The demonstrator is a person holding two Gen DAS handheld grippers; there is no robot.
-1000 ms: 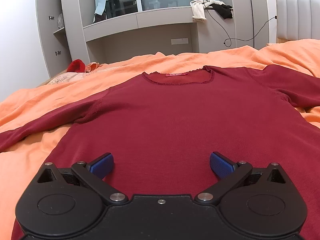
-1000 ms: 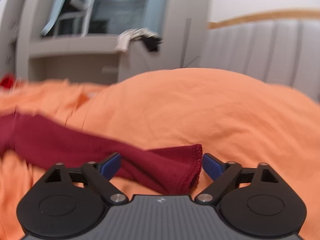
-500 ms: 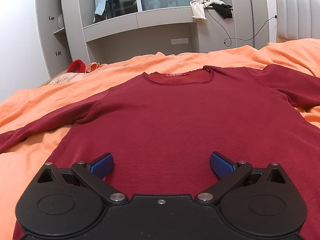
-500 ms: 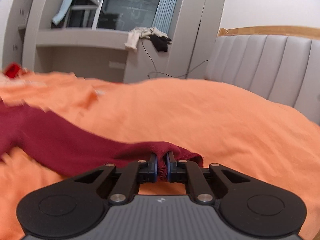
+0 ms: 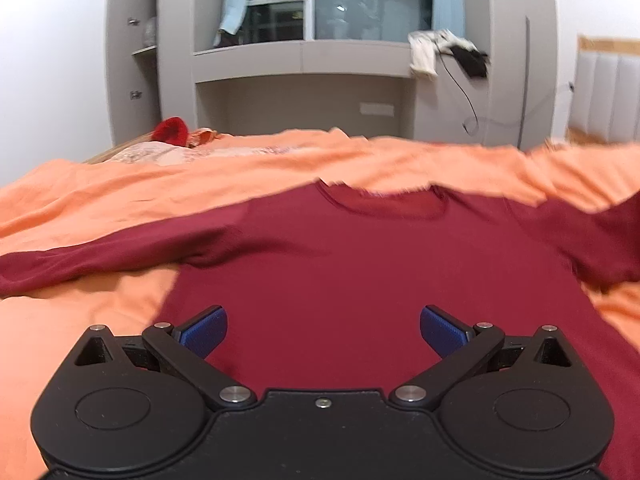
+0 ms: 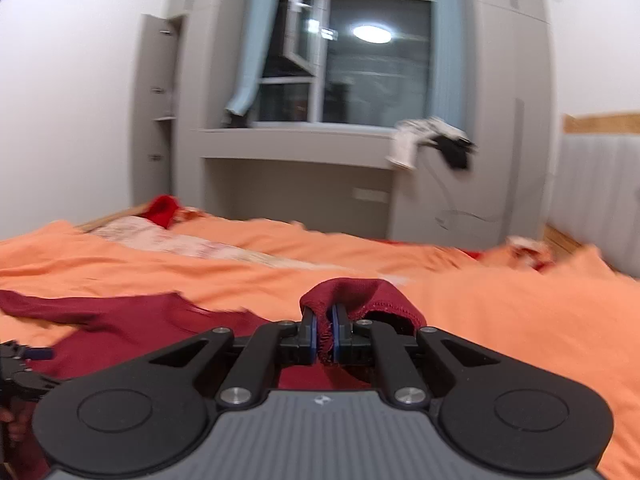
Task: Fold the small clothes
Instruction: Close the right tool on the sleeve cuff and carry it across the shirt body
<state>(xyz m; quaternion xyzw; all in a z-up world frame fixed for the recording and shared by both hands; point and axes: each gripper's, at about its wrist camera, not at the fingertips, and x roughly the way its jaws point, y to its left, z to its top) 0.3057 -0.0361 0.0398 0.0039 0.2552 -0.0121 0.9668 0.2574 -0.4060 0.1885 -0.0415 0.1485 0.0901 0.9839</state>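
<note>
Pinching the sleeve cuff [image 6: 362, 298], the right gripper [image 6: 324, 338] lifts it over the bed [image 6: 500, 312]; left gripper [image 5: 323, 330] gapes empty above the shirt [image 5: 360, 272]. A thin hold could slip.

L gripper [image 5: 323, 330] jaws wide apart, nothing btwn, over dark red top [image 5: 360, 272] spread flat on orange bedding [image 5: 120, 200]; R sleeve [image 5: 600, 236] lifted.

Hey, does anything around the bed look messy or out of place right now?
Yes: a white garment and a black one hang untidily off the grey ledge's edge under the window.
</note>
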